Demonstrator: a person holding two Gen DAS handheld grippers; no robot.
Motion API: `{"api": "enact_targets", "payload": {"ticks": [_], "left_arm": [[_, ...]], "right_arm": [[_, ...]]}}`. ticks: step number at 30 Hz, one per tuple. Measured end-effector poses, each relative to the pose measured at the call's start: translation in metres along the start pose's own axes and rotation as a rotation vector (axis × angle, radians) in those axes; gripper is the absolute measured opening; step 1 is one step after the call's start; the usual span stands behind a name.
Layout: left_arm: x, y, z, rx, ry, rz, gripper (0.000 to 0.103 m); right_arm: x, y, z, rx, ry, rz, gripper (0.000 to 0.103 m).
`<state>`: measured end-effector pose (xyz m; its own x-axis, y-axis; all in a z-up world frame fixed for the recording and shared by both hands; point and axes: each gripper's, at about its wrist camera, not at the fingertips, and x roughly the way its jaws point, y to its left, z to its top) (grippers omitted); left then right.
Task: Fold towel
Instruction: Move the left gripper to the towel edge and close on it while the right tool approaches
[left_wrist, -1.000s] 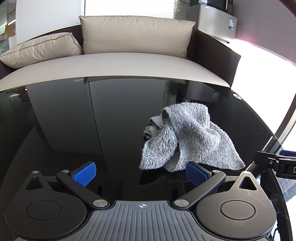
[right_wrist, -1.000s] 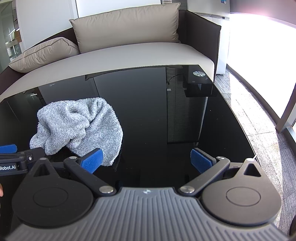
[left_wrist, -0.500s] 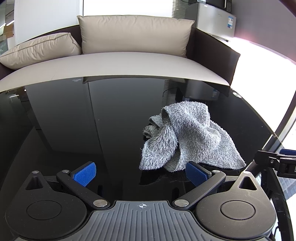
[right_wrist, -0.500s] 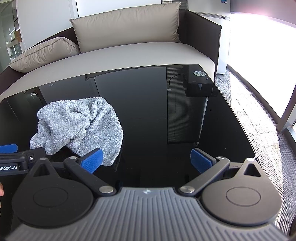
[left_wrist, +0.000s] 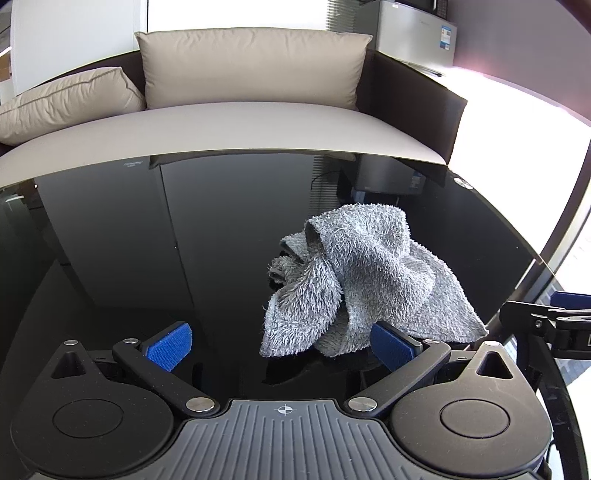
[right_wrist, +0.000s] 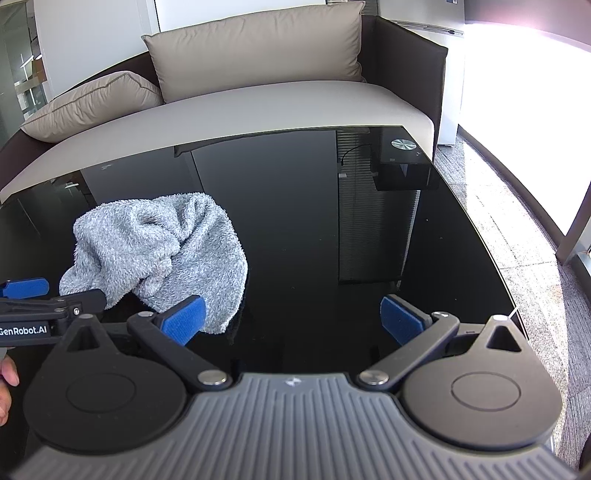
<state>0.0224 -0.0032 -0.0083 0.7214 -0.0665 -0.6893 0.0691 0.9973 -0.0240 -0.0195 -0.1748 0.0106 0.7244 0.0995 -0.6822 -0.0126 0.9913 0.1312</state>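
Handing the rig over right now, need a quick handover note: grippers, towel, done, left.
Left gripper: open, empty, low over the table, right finger at the towel's near edge.
Right gripper: open, empty, towel off to its left, by its left finger.
Towel: grey, crumpled in a heap on the black glass table, nothing gripping it. Sofa beyond the far edge.
Done: nothing folded yet.
Left: grab two corners, spread the towel flat, then fold.
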Motion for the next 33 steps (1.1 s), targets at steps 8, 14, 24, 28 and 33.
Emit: {"api": "enact_targets", "payload": {"ticks": [8, 14, 24, 28, 33], "left_arm": [[0.006, 0.000, 0.001, 0.001, -0.011, -0.023, 0.099], [0.012, 0.001, 0.004, 0.001, -0.013, -0.034, 0.095], [0.019, 0.005, 0.008, 0.018, 0.003, -0.059, 0.083], [0.020, 0.007, 0.008, 0.017, 0.005, -0.068, 0.077], [0.020, 0.009, 0.009, 0.025, -0.004, -0.065, 0.075]], "right_arm": [[0.012, 0.006, 0.003, -0.039, 0.015, 0.038, 0.103], [0.020, 0.012, 0.006, -0.068, 0.011, 0.056, 0.103], [0.037, 0.017, 0.008, -0.095, 0.030, 0.049, 0.103], [0.044, 0.019, 0.008, -0.100, 0.038, 0.038, 0.103], [0.048, 0.024, 0.007, -0.129, 0.036, 0.052, 0.103]]}}
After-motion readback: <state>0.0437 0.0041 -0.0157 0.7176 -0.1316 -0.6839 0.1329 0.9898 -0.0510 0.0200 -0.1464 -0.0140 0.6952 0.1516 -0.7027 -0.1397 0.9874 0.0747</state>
